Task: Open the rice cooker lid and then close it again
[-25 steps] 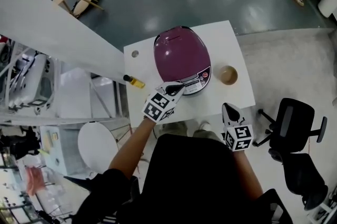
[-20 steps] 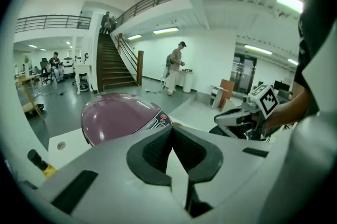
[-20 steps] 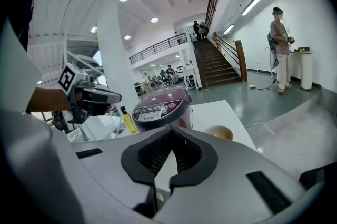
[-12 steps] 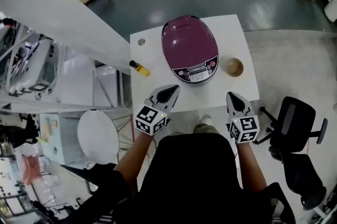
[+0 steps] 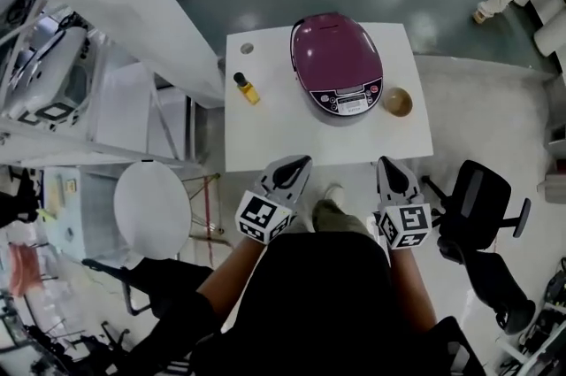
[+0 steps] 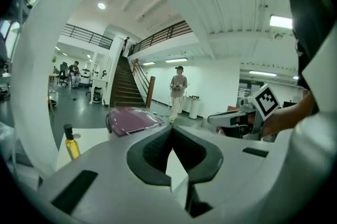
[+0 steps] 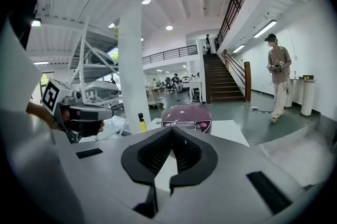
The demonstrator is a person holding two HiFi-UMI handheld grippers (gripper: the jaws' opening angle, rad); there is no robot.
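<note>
The purple rice cooker stands on the white table with its lid down and its control panel toward me. It also shows as the rice cooker ahead in the right gripper view and the rice cooker at the left in the left gripper view. My left gripper and right gripper are both shut and empty. They hover just off the table's near edge, well short of the cooker.
A small yellow oil bottle stands left of the cooker, a brown bowl right of it. A black office chair is at my right, a round white stool at my left. A person stands far off.
Both grippers have drawn back from the cooker toward me and now hang off the table's near edge. The left one was at the cooker's front a second ago. The lid stays down.
</note>
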